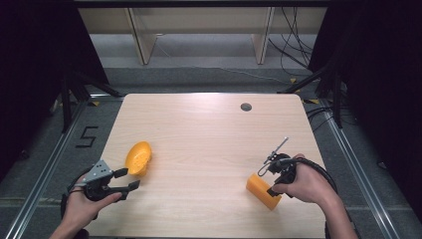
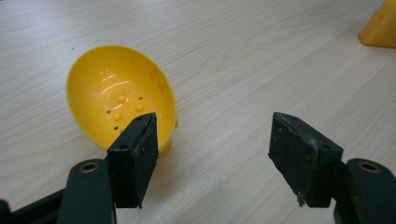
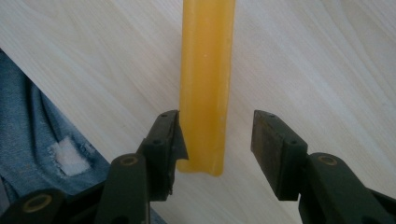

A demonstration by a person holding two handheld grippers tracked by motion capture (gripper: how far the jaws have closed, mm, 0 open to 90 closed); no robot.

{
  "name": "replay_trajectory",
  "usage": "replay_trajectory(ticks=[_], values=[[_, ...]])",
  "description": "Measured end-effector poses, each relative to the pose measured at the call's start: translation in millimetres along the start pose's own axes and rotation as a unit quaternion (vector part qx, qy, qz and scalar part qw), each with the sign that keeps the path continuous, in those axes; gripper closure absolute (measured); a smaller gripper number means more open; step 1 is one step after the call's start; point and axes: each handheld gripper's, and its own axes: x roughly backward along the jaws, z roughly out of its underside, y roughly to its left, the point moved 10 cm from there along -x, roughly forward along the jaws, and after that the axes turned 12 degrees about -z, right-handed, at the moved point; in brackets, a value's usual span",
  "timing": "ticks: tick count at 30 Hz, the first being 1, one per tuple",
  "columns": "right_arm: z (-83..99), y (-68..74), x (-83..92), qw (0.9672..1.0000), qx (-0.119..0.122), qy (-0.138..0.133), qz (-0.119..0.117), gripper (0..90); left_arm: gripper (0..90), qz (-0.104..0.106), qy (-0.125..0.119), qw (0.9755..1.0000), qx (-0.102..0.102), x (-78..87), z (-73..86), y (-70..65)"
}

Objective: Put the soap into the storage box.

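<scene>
While the right gripper straddles the near end of the long yellow-orange plastic block lying flat on the pale wooden table, its jaws are released: one pad sits against or just beside the block's side, the other stands apart from it. The step in hand looks like taking hold of this block, so the gripper would do well to centre first, bringing both pads level with the block's sides before squeezing, lest a one-sided push slide it across the table. Seating the pads a little further along the block should give a firmer hold. Well apart from the block, the left gripper waits with jaws spread and empty just beside the yellow perforated plastic bowl, which lies tipped on its side.
</scene>
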Motion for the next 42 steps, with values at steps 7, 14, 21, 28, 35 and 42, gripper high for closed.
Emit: replay_trajectory(ticks=[7,14,21,28,35,42], values=[[-4.4,-0.7,-18.8,0.9996,-0.001,0.027,0.008,47.5,32.1,0.002,-0.004,1.0,-0.004,-0.1,-0.8,-1.0],[-3.7,-6.7,-35.1,0.997,0.032,0.069,0.015,50.4,31.9,0.008,-0.007,0.9999,-0.012,-0.2,-1.4,-3.1],[-4.3,-5.1,-40.4,0.9952,0.052,0.082,0.012,56.5,31.7,0.007,-0.007,0.9999,-0.008,0.3,-1.5,-4.8],[-2.3,-12.0,-35.3,0.9912,0.098,0.082,0.035,61.8,30.4,0.009,-0.018,0.9994,-0.027,0.5,-4.4,-5.1],[-1.5,-15.5,-31.7,0.9839,0.15,0.094,0.029,62.0,31.1,0.02,-0.024,0.9988,-0.037,0.5,-7.0,-12.5],[-5.5,14.2,-29.3,0.9708,0.209,0.116,-0.011,62.1,31.6,0.086,-0.026,0.9916,-0.092,-3.9,-17.4,-53.7]])
